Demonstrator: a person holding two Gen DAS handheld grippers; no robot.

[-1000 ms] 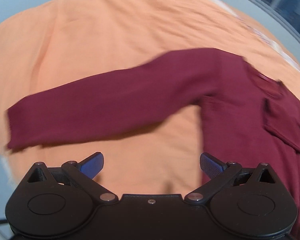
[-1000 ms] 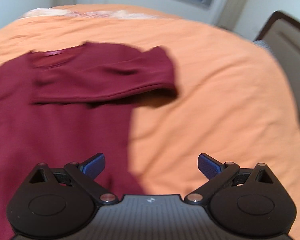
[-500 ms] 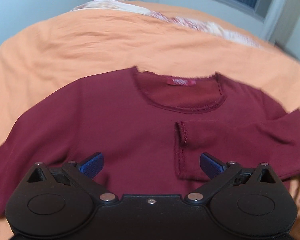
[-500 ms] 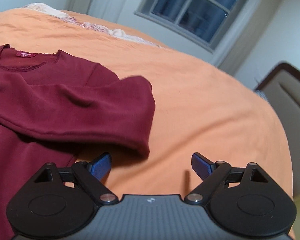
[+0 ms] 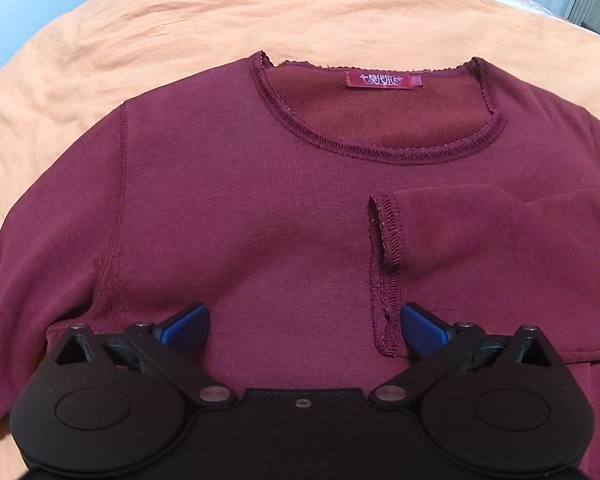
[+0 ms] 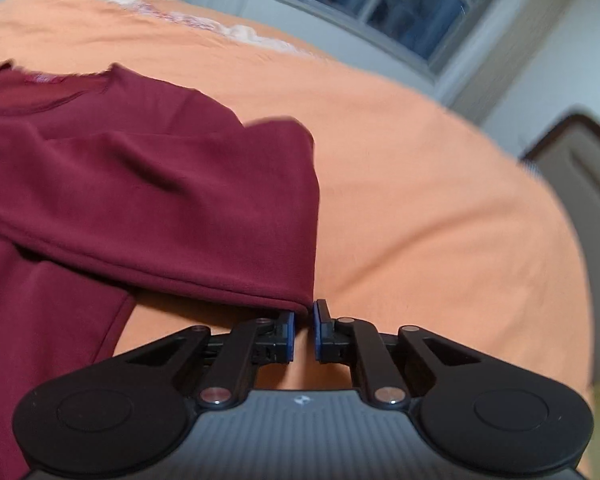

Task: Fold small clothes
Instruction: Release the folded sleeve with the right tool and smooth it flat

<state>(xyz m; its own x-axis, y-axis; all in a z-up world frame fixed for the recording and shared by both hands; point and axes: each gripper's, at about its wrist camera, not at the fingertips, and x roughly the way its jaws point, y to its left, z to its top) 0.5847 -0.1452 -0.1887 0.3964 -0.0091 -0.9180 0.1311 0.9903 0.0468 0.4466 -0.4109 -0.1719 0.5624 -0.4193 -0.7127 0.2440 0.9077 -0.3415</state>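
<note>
maroon sweater (image 5: 260,208) flat on orange bedspread (image 5: 180,20), one sleeve (image 5: 480,232) folded across chest | left gripper (image 5: 304,324) spread wide, empty, poised above | right gripper (image 6: 303,330) nearly closed beside sleeve fold (image 6: 296,216), grasp unclear

Maroon top on an orange bed

The long-sleeved top (image 5: 236,208) is plain deep maroon with tone-matched stitching along its neckline and cuff; just inside the neckline sits a brighter magenta label (image 5: 379,80) bearing a pale, ornate mark. Under the top, the bed sheet (image 5: 188,20) is solid peach-orange. Beyond the sheet's far edge lies a whitish cloth (image 6: 236,34) with a faint pinkish print. The left gripper (image 5: 303,324) and right gripper (image 6: 303,332) are matte black with blue pads.
</note>
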